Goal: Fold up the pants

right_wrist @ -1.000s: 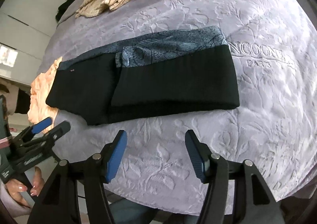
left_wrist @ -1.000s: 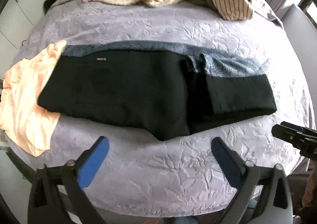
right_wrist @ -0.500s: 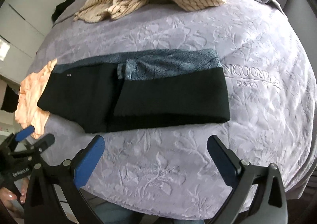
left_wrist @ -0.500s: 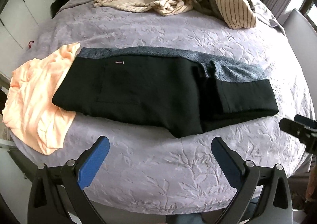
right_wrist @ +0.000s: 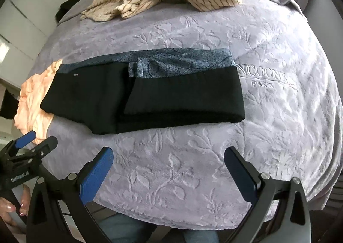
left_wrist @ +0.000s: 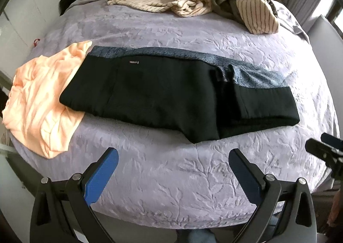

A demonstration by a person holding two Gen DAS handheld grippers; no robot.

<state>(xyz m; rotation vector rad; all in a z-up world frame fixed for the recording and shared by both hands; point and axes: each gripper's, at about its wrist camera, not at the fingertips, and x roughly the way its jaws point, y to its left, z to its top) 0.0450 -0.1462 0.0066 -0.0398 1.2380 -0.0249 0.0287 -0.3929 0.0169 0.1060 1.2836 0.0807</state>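
Note:
The black pants (left_wrist: 163,90) with a blue patterned lining lie flat across the purple bedspread (left_wrist: 171,170), the leg end folded back over itself on the right (right_wrist: 184,94). My left gripper (left_wrist: 173,161) is open and empty, held back near the bed's front edge, short of the pants. My right gripper (right_wrist: 168,160) is open and empty, also in front of the pants. Each gripper shows at the edge of the other's view.
A peach garment (left_wrist: 42,97) lies at the left end, partly under the pants. A heap of striped beige clothes (left_wrist: 193,0) lies at the far side of the bed. White cupboards stand at the left.
My right gripper has opened wide from half closed. Both grippers have drawn back and up from the pants. The pants have not moved.

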